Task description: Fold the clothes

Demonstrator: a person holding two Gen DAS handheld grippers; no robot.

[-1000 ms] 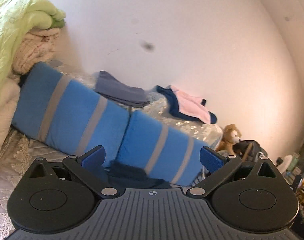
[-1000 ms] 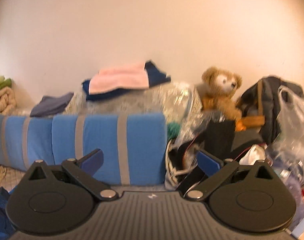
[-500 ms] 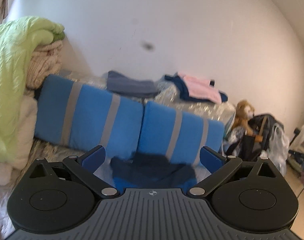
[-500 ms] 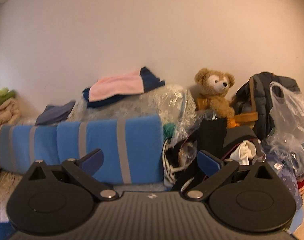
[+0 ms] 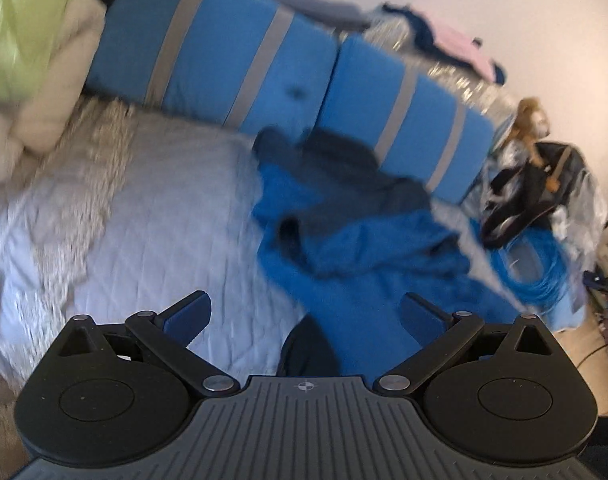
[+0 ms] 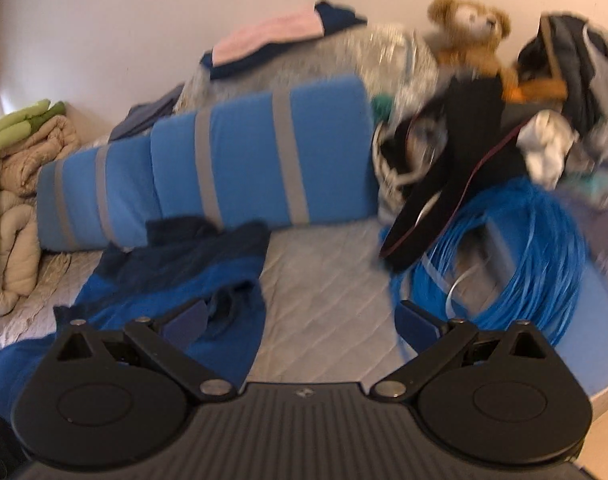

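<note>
Both the left gripper (image 5: 306,316) and right gripper (image 6: 302,320) hang spread wide, grasping nothing, above the rumpled blue-and-navy fabric garment (image 5: 356,240) lying on the pale quilted bedspread (image 5: 144,220) toward twelve o'clock.

A crumpled garment (image 5: 344,236) lies on the bed cover (image 5: 144,216), just before two striped cushions (image 6: 240,160) that stand against the wall. Left of the cushions sits a heap of bedding (image 6: 12,184). To their right lie a cable coil (image 6: 516,256) and a stuffed bear (image 6: 468,28) above it.
</note>
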